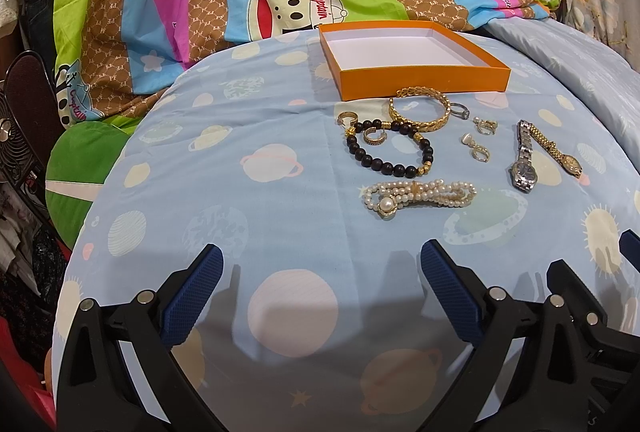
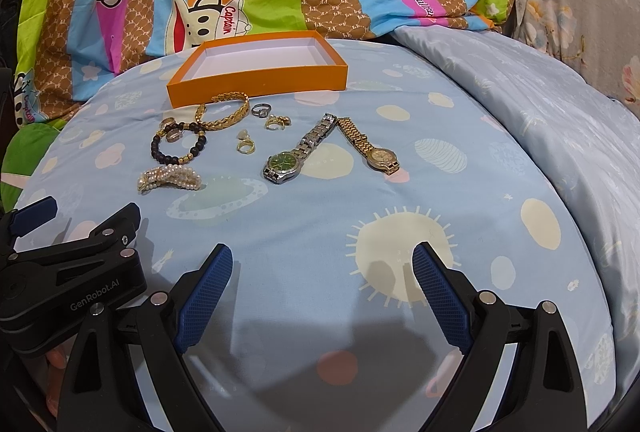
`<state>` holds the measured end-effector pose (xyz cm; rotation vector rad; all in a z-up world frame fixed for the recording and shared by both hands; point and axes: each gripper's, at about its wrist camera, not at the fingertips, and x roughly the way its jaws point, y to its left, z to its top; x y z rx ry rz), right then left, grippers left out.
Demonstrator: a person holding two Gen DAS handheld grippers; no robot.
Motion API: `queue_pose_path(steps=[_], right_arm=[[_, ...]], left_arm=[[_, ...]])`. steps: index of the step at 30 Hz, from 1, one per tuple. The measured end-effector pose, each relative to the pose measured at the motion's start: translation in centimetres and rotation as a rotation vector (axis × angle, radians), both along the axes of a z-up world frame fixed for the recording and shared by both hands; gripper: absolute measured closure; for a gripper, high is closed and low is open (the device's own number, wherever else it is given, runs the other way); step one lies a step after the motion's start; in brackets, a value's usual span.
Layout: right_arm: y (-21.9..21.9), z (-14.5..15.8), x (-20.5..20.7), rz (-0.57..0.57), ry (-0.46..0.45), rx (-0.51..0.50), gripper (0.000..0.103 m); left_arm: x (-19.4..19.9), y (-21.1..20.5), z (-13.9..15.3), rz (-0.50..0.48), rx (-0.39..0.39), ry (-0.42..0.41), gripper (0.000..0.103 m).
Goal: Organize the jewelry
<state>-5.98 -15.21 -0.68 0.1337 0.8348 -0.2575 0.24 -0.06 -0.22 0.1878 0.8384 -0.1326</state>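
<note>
Well ahead of both tools (image 1: 322,286) (image 2: 323,282) — agape, empty — lies the jewelry (image 2: 224,136).

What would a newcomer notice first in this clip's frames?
Probably the orange box, open and with nothing in it, at the far side of the blue planet-print bedspread. Just in front lies scattered jewelry: a pearl bracelet nearest, and two watches to the right. Both the left gripper and right gripper hover open, holding nothing.

Left tongs (image 1: 322,266) and right tongs (image 2: 323,264) gape, side by side
</note>
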Motion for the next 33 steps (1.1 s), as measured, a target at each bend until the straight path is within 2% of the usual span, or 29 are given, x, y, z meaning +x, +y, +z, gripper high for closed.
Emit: queue_pose_path(steps=[6, 10, 13, 18, 21, 28, 31, 33], right_arm=[[-0.8, -0.4, 0.2, 0.011, 0.011, 0.056, 0.015], [-1.2, 0.0, 0.3, 0.014, 0.002, 0.04, 0.015], [-2.0, 0.4, 0.8, 0.008, -0.009, 0.016, 0.016], [-4.4, 0.7, 2.2, -0.014, -0.015, 0.038, 0.016], [-5.8, 0.7, 3.0, -0.026, -0.013, 0.063, 0.023], [-7.8, 0.5, 4.2, -0.037, -0.007, 0.071, 0.029], [-8.2, 0.3, 4.8, -0.025, 0.002, 0.086, 0.035], [-8.3, 0.2, 5.2, -0.017, 0.004, 0.09, 0.037]], left_arm=[[0.0, 0.5, 0.4, -0.019, -0.057, 0.004, 0.006], [0.2, 1.5, 0.5, -0.008, -0.117, 0.017, 0.005], [0.6, 2.1, 0.6, -0.001, -0.125, 0.026, 0.005], [1.7, 2.1, 0.9, -0.023, -0.15, 0.059, 0.005], [2.7, 1.3, 0.8, -0.061, -0.172, 0.09, 0.005], [4.5, -1.3, -0.5, -0.095, -0.136, 0.148, 0.005], [4.9, -2.2, -0.9, -0.096, -0.12, 0.152, 0.006], [5.1, -2.6, -1.0, -0.096, -0.091, 0.144, 0.011]])
